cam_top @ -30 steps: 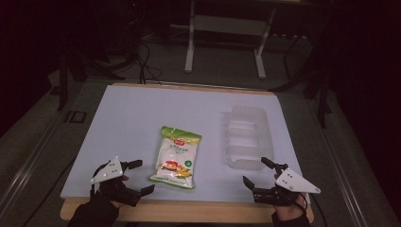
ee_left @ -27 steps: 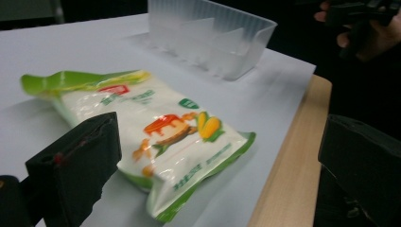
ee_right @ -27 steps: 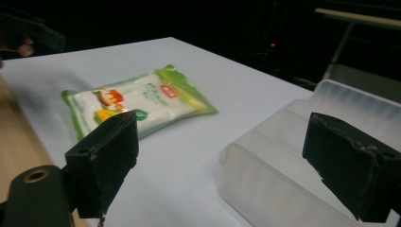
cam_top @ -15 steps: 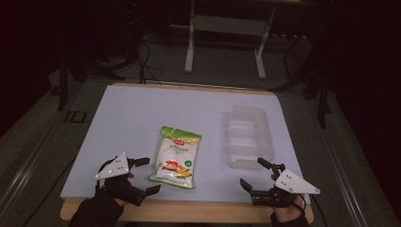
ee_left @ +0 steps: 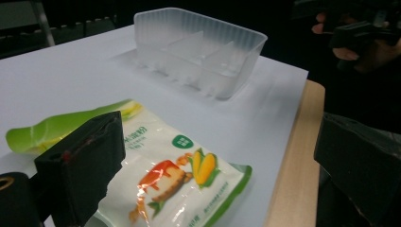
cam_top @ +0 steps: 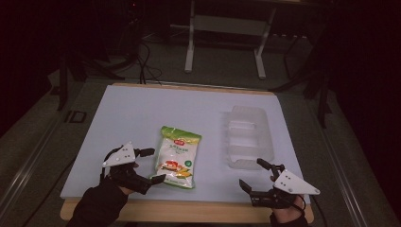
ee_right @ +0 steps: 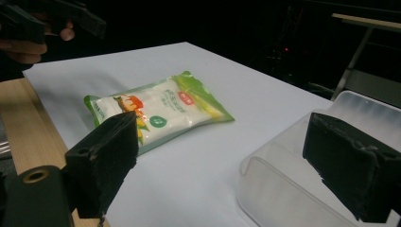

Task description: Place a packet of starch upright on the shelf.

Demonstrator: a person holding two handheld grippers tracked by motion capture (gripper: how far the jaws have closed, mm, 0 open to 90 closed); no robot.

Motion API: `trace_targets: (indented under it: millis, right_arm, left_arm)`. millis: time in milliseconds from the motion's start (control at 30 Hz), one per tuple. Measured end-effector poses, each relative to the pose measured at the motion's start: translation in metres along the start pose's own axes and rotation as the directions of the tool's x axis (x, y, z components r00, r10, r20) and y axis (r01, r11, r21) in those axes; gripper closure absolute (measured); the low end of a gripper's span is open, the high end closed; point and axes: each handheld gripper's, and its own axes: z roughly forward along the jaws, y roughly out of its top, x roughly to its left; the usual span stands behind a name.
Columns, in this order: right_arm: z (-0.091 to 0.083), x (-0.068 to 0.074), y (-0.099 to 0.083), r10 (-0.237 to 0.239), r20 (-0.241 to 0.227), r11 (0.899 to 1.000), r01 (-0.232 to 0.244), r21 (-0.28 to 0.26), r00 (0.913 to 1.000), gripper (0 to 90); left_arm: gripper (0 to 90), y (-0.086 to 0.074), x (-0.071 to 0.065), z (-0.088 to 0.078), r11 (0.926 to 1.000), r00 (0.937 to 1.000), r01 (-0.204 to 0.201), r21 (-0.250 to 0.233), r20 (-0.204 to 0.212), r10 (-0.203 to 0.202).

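Packaging in green and white, a flat sealed plastic snack pouch (cam_top: 177, 156) printed with corn and a red label, lay face up on the white sheet (cam_top: 142, 113) that covered the wooden worktop (cam_top: 189, 211), toward the near edge and a little left of centre. In the left gripper view the pouch (ee_left: 175, 175) sat low between the two black fingers, its near corner close to the sheet's border; in the right gripper view the same pouch (ee_right: 156, 111) lay farther off, slanted, apart from everything else.

To the pouch's right, well apart from it, stood a clear, rectangular plastic tray (cam_top: 248, 137) with inner dividers, empty as far as the frames showed. Its ribbed compartments were plain in the left gripper view (ee_left: 198, 49), and its near rim (ee_right: 283, 189) sat just below the right gripper's fingers.

The left gripper (cam_top: 150, 164), held in a dark-sleeved hand, hovered just beside the pouch's left edge with its fingers spread wide, one near the pouch's middle and one near its lower corner; I could not tell whether either touched it. The right gripper (cam_top: 255, 174) was near the tray's front end, fingers likewise spread, holding nothing.
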Motion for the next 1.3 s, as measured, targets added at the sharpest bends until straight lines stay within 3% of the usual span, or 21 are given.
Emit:
trace_targets:
  millis: [167, 233, 333, 667, 833, 867, 933, 1033, 1067, 1100, 1167, 1200, 1233, 1300]
  right_arm:
    - [0.000, 0.000, 0.000, 0.007, -0.008, 1.000, -0.007, -0.004, 0.9999, 11.2]
    - [0.000, -0.001, 0.000, 0.016, -0.013, 1.000, -0.016, -0.006, 0.9998, 11.2]
    - [0.000, -0.001, 0.000, 0.020, -0.009, 1.000, -0.020, -0.006, 0.9998, 11.2]
    - [-0.002, -0.001, 0.001, 0.027, -0.002, 0.999, -0.028, -0.024, 0.9996, 10.8]
    - [0.000, 0.000, 0.002, 0.045, 0.002, 0.999, -0.045, -0.028, 0.9990, 10.8]
    - [0.001, 0.001, 0.002, 0.039, 0.006, 0.999, -0.039, -0.027, 0.9992, 10.8]
    - [0.001, 0.002, 0.002, 0.037, 0.005, 0.999, -0.037, -0.027, 0.9993, 10.8]
    - [0.001, 0.003, 0.002, 0.032, 0.008, 0.999, -0.031, -0.028, 0.9995, 10.8]
    - [0.001, 0.003, 0.002, 0.032, 0.008, 0.999, -0.031, -0.028, 0.9995, 10.8]
    - [0.002, 0.002, 0.001, 0.033, 0.003, 0.999, -0.033, -0.020, 0.9995, 10.8]
    - [0.002, 0.003, 0.001, 0.030, 0.006, 0.999, -0.030, -0.017, 0.9995, 10.8]
    - [0.003, 0.003, 0.001, 0.022, 0.005, 1.000, -0.022, -0.009, 0.9997, 10.8]
    - [0.003, 0.004, 0.000, 0.022, 0.006, 1.000, -0.022, -0.007, 0.9997, 10.8]
    - [0.004, 0.004, 0.000, 0.016, 0.000, 1.000, -0.016, -0.001, 0.9999, 10.8]
  left_arm:
    - [4.0, 0.004, 0.005, 0.004, 0.9999, 0.9999, 0.003, 0.011, -0.011, -0.003]
    - [4.5, 0.010, 0.014, 0.009, 0.9997, 0.9992, 0.017, 0.019, -0.037, -0.016]
    - [4.5, 0.013, 0.020, 0.012, 0.9992, 0.9986, 0.030, 0.026, -0.044, -0.028]
    - [6.3, 0.022, 0.038, 0.025, 0.9987, 0.9959, 0.032, 0.041, -0.085, -0.029]
    - [6.3, 0.025, 0.050, 0.037, 0.9947, 0.9928, 0.050, 0.090, -0.113, -0.040]
    - [6.5, 0.026, 0.057, 0.041, 0.9915, 0.9889, 0.067, 0.111, -0.140, -0.051]
    - [7.3, 0.027, 0.061, 0.043, 0.9899, 0.9870, 0.084, 0.114, -0.146, -0.067]
    - [11.4, 0.025, 0.076, 0.051, 0.9834, 0.9747, 0.127, 0.130, -0.201, -0.099]
    - [11.7, 0.025, 0.076, 0.051, 0.9834, 0.9747, 0.127, 0.130, -0.201, -0.099]
    - [11.7, 0.023, 0.084, 0.054, 0.9800, 0.9699, 0.151, 0.129, -0.211, -0.122]
    - [12.1, 0.023, 0.084, 0.054, 0.9800, 0.9699, 0.151, 0.129, -0.211, -0.122]
    - [13.5, 0.019, 0.093, 0.060, 0.9740, 0.9609, 0.188, 0.127, -0.229, -0.156]
    - [13.5, 0.017, 0.096, 0.063, 0.9715, 0.9573, 0.198, 0.131, -0.239, -0.162]
    - [13.5, 0.015, 0.099, 0.066, 0.9689, 0.9554, 0.207, 0.136, -0.242, -0.170]
